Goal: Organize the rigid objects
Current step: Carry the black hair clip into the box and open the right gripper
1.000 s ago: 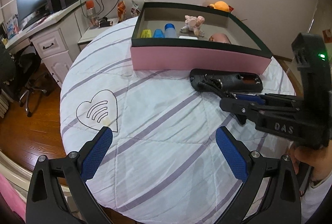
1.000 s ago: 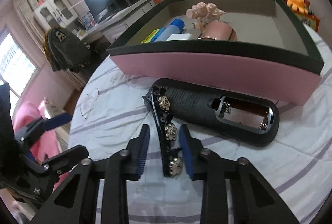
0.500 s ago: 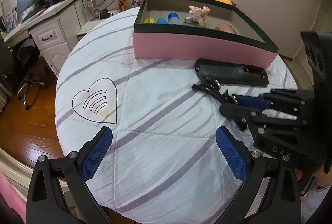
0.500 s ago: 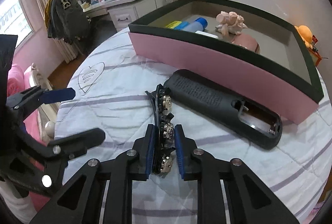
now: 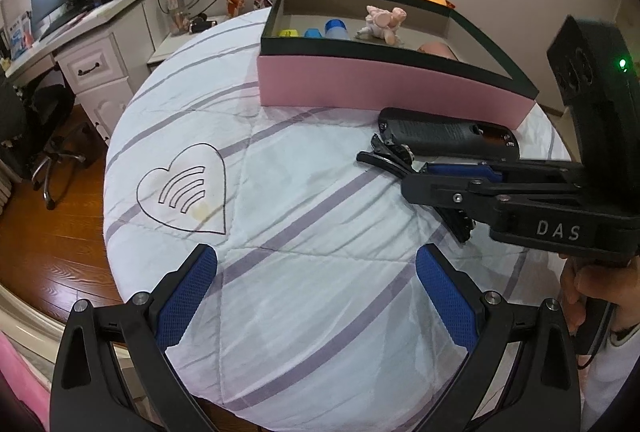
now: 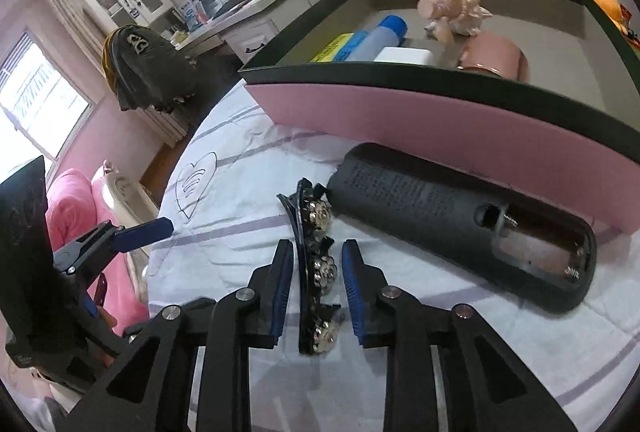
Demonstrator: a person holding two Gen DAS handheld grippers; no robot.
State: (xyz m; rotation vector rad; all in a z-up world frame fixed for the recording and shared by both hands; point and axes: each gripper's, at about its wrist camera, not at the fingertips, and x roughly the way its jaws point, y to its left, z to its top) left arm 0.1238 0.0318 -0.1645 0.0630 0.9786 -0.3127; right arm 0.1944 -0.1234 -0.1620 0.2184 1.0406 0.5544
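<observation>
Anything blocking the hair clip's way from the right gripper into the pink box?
Yes: the black remote lies between the hair clip and the pink box. Right gripper straddles the clip, jaws opening.

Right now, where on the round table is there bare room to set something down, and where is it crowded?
Free: the striped cloth around the heart drawing, and between the open left gripper and the pink box. Crowded: beside the box, where the remote, hair clip and right gripper, jaws opening around the clip, sit together.
</observation>
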